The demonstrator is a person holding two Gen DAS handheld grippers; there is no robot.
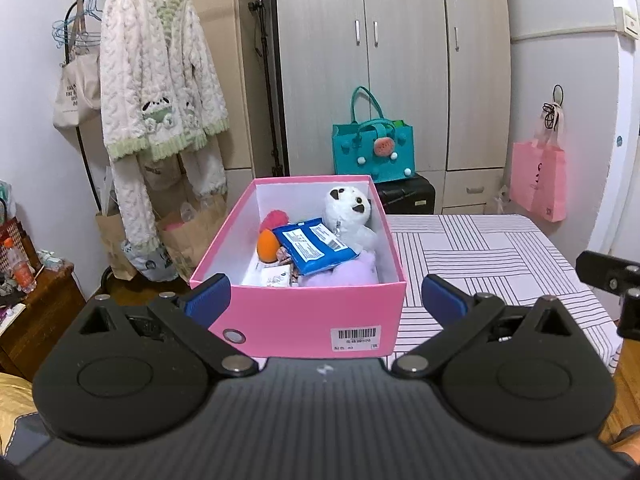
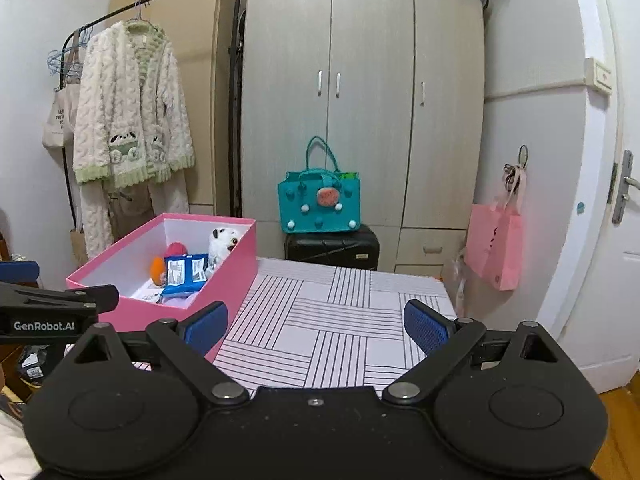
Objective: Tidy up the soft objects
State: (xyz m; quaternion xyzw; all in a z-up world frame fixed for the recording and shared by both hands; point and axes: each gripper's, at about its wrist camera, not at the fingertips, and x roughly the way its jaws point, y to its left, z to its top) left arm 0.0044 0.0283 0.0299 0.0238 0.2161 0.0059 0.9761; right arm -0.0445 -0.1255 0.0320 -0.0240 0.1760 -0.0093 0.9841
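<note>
A pink box [image 1: 304, 312] stands on the left part of a striped table [image 1: 488, 256]. Inside lie a white plush dog [image 1: 350, 212], a blue wipes pack [image 1: 314, 246], an orange toy [image 1: 267, 245], a red-pink fuzzy toy [image 1: 274, 218] and a purple plush [image 1: 352, 270]. My left gripper [image 1: 326, 298] is open and empty, its fingers level with the box's near wall. My right gripper [image 2: 316, 326] is open and empty above the table to the right of the box [image 2: 224, 276]. The dog [image 2: 224, 240] and the pack [image 2: 184, 274] show in the right wrist view too.
A teal felt bag [image 2: 320, 204] sits on a black suitcase [image 2: 332, 248] before the wardrobe. A fluffy robe [image 1: 160, 76] hangs on a rack at left. A pink bag [image 2: 494, 248] hangs near the door. Paper bags [image 1: 192, 232] stand on the floor.
</note>
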